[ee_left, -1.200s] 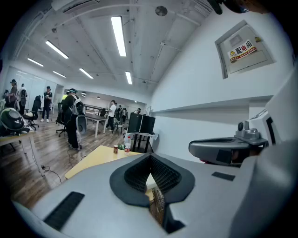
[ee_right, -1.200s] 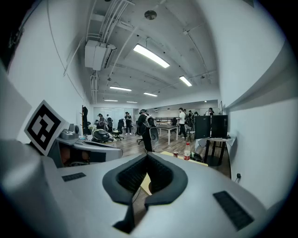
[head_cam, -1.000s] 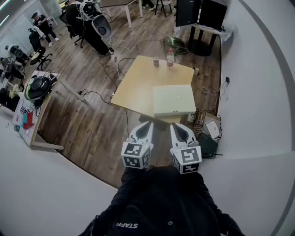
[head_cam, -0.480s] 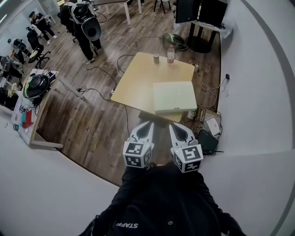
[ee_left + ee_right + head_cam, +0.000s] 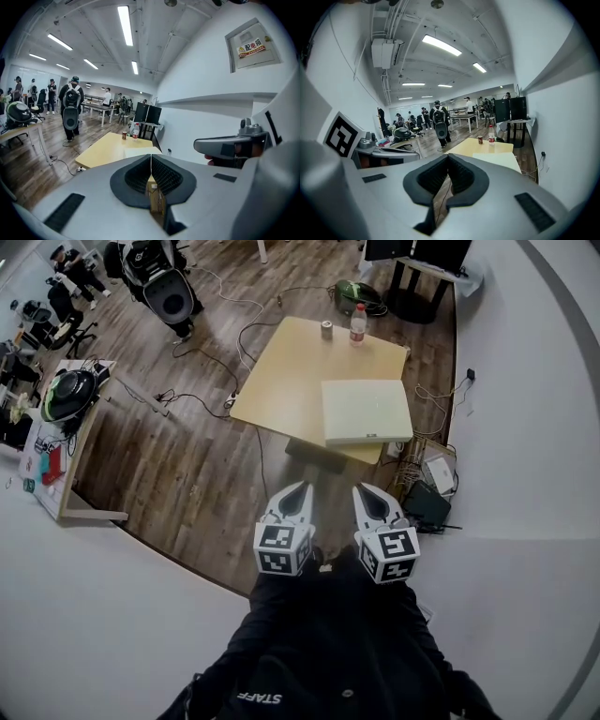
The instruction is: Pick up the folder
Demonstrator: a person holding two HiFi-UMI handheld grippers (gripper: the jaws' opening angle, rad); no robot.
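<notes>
A pale, flat folder (image 5: 366, 411) lies closed on the near right part of a light wooden table (image 5: 281, 381); it also shows as the folder (image 5: 140, 151) in the left gripper view and the folder (image 5: 497, 160) in the right gripper view. Both grippers are held side by side well short of the table, above the floor. My left gripper (image 5: 298, 487) is shut with nothing in it. My right gripper (image 5: 361, 489) is shut too and holds nothing.
A can (image 5: 326, 329) and a water bottle (image 5: 357, 324) stand at the table's far edge. Cables and boxes (image 5: 429, 486) lie on the floor by the white wall at right. A side bench with a helmet (image 5: 67, 395) stands at left; people stand further back.
Both grippers have sunk lower in the head view and stay shut. The table and folder have shifted up and to the right in the picture.
</notes>
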